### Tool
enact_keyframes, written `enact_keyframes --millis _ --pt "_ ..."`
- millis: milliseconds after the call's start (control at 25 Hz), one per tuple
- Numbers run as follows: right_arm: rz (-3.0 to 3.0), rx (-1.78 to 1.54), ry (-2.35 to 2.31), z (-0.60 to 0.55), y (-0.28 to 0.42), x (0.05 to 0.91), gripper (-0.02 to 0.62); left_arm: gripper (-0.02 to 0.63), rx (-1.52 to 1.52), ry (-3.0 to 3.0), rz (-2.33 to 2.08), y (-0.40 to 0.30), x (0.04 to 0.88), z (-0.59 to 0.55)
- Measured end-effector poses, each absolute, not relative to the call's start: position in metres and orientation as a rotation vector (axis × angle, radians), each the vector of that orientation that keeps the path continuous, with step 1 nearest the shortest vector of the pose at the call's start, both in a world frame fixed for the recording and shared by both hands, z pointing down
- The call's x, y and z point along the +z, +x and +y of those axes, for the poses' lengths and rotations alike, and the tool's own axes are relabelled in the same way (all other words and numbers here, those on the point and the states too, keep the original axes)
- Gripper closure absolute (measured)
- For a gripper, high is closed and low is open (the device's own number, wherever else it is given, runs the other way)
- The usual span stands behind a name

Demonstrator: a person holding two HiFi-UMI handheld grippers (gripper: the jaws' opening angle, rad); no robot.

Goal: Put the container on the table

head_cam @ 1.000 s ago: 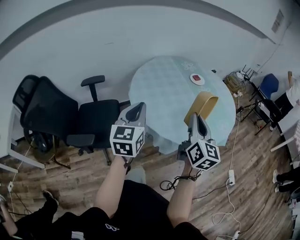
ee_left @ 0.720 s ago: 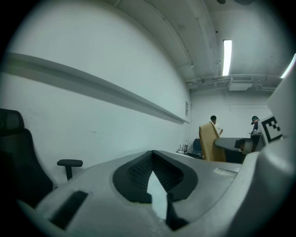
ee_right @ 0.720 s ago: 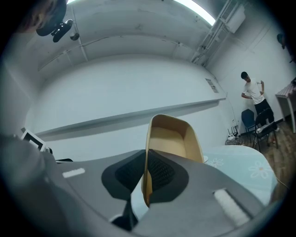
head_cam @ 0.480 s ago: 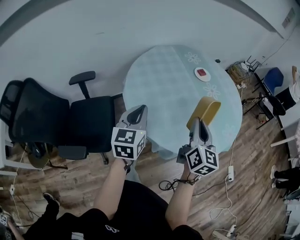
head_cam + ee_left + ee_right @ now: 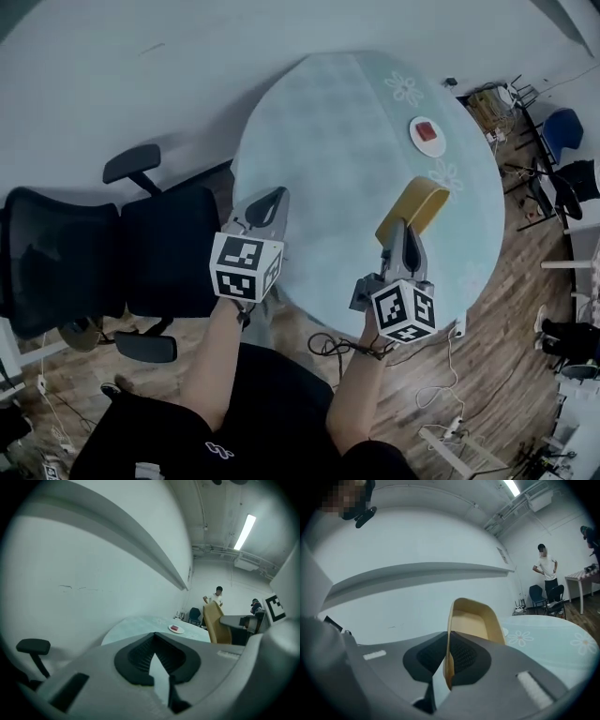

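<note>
Tan oblong container [image 5: 413, 208] clamped at rim by right gripper [image 5: 399, 234], extending ahead over near edge of round pale-green table [image 5: 328, 141]; left gripper [image 5: 266, 202] closed, empty.

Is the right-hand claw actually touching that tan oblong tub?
Touching. In the right gripper view, the right gripper has both jaws pressed against one wall of the tan oblong tub.

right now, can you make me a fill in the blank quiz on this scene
The right gripper is shut on the wall of a tan ____.
The left gripper has its jaws together, holding ____.
On the round table lies a white plate with something ____ on it.
Answers: container; nothing; red.
</note>
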State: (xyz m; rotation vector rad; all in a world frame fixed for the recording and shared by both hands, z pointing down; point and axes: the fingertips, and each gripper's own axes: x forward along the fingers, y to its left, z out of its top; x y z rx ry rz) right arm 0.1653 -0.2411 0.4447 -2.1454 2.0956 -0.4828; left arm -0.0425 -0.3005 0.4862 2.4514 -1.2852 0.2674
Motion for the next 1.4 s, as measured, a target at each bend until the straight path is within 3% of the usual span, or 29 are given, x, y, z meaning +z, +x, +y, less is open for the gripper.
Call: enact_keyframes --millis 160,440,720,1040,1120,1240,1400 --pt "2.100 -0.489 -2.151 -0.280 0.156 0.452 0.571 0.604 0.269 2.415 -1.307 -0.065 0.498 -0.355" --pt "2.068 -0.704 -2.212 -0.308 0.195 0.492 0.571 0.604 0.314 2.407 -1.207 -0.022 0.518 -0.369" --pt "2.485 -0.919 -2.092 -0.365 0.140 0.567 0.569 0.604 0.362 2.320 -1.249 -0.032 0.537 -0.377" --pt "2.955 -0.932 -2.194 -0.414 0.092 0.653 0.569 0.604 0.383 2.187 -1.361 -0.087 0.568 -0.378" --pt "3.006 -0.912 -2.200 -0.419 0.085 0.658 0.564 0.603 0.371 2.187 -1.373 -0.092 0.564 -0.381" --pt "2.988 -0.864 -2.171 -0.421 0.076 0.646 0.503 0.603 0.355 2.203 -1.375 -0.094 0.553 -0.386" --pt "2.725 -0.791 -2.163 -0.415 0.095 0.590 0.536 0.603 0.331 2.243 -1.357 -0.080 0.534 -0.391"
